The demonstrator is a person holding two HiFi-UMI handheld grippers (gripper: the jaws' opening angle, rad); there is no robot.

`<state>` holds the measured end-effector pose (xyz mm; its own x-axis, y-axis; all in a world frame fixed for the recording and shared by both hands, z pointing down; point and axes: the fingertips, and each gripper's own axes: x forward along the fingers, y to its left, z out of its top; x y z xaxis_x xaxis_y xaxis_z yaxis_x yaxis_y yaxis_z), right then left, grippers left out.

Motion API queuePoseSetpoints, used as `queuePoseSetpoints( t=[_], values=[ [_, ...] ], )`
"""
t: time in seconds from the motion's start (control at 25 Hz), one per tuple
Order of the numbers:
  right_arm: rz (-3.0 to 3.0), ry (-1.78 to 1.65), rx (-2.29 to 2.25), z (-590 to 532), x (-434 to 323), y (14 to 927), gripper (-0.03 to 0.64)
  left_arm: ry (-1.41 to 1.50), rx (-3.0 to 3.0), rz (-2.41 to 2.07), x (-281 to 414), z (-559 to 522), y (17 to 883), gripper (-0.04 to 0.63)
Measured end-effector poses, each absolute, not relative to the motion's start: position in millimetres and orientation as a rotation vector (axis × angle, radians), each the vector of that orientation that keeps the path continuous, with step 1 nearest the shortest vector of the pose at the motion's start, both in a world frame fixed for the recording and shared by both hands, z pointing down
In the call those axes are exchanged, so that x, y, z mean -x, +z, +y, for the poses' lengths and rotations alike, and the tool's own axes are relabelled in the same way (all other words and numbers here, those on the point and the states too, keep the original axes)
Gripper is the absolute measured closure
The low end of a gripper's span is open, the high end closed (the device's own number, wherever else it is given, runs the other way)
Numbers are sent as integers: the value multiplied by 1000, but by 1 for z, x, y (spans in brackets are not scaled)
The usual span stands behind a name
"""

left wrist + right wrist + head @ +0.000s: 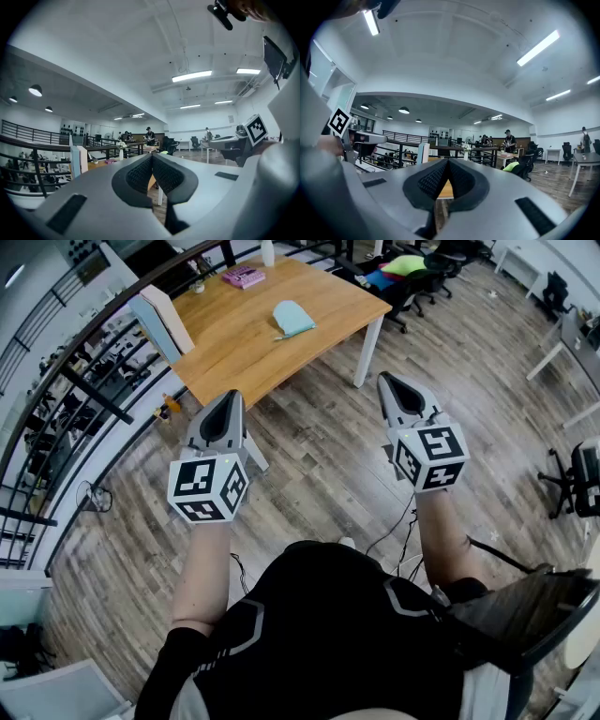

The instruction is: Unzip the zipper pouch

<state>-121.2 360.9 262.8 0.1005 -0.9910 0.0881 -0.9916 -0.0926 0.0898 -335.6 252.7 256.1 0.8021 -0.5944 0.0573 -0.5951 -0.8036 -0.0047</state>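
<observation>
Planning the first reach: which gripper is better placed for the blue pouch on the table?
Left, marginally: both are shut, empty and off the table, but the left gripper is nearer its edge and the pouch than the right gripper.

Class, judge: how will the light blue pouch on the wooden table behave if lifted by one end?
The pouch lies flat with rounded edges, so it probably flops. It looks thin, likely light. On the smooth table it may slide when pushed.

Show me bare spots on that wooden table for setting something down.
Free: the near half of the wooden table, between the blue pouch and its front edge. Crowded: the far edge, with a purple item and a white bottle.
</observation>
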Motion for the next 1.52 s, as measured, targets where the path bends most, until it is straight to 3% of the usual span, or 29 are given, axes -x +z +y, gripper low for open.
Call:
queuePoseSetpoints(
  t=[1.04, 1.16, 1.2, 1.32, 1.52],
  values=[
    [-2069, 39, -2252, 362, 122, 257, 607, 97, -2955, -990, 329, 261, 256, 565],
    [-2121, 47, -2206, 360, 125, 258, 534, 114, -2977, -953, 324, 264, 257, 563],
    [-2142, 51, -2189, 360, 127, 258, 490, 134, -2991, -938, 322, 266, 259, 547],
    [-2154, 49, -2176, 360, 124, 260, 417, 177, -3017, -899, 312, 271, 264, 366],
    [-2171, 61, -2171, 362, 109, 264, 413, 149, -3010, -960, 304, 274, 262, 314]
  ],
)
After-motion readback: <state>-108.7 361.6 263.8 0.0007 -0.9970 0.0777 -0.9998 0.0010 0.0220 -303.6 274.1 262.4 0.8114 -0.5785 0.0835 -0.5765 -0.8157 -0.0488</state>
